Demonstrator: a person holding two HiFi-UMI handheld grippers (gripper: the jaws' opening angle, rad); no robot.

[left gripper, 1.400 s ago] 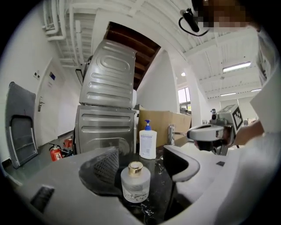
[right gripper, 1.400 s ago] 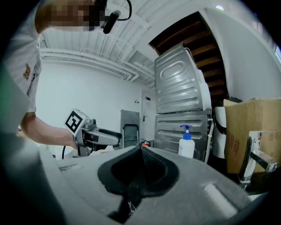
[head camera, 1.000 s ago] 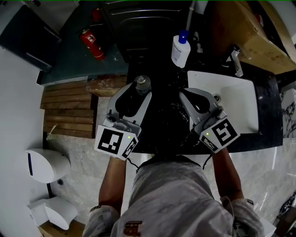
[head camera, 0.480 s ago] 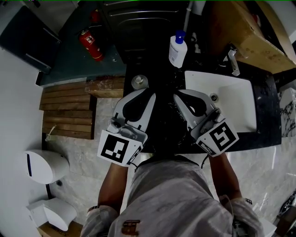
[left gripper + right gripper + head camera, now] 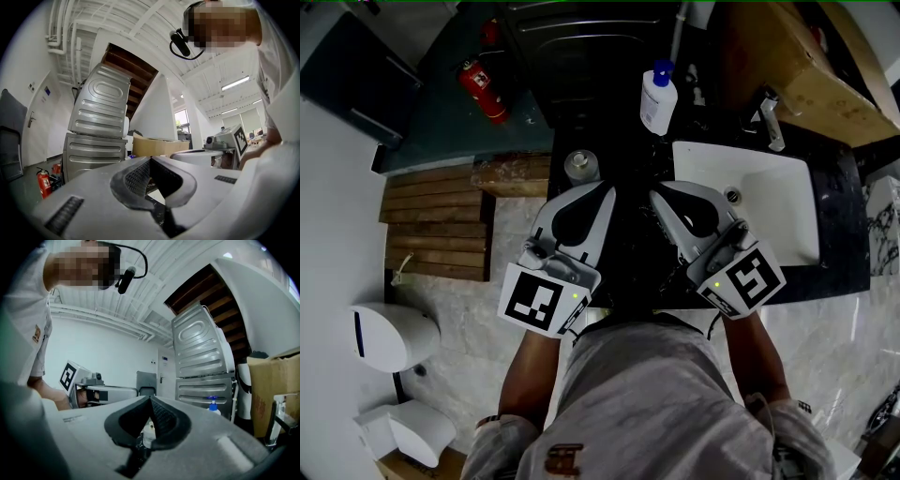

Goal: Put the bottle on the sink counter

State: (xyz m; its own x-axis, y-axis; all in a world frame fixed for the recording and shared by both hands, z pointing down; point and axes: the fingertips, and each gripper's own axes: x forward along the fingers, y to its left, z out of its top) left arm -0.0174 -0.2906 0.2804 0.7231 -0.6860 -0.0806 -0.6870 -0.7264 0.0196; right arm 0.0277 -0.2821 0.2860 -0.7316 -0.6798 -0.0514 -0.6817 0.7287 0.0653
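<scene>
Our left claw (image 5: 605,187) pulls back, tips together and empty, leaving the small grey-capped bottle (image 5: 581,166) standing on the black table (image 5: 630,239). Our right claw (image 5: 659,195) is closed too, and the placement looks done.

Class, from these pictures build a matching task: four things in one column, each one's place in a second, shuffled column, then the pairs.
Things
1. small bottle with a grey cap
2. white pump bottle with a blue top
3. red fire extinguisher
4. chrome tap

Places
A. on the floor, left of the counter
B. behind the white sink basin
C. on the dark counter, just ahead of the left gripper
D. at the back of the counter, left of the tap

Pairs: 1-C, 2-D, 3-A, 4-B
</scene>
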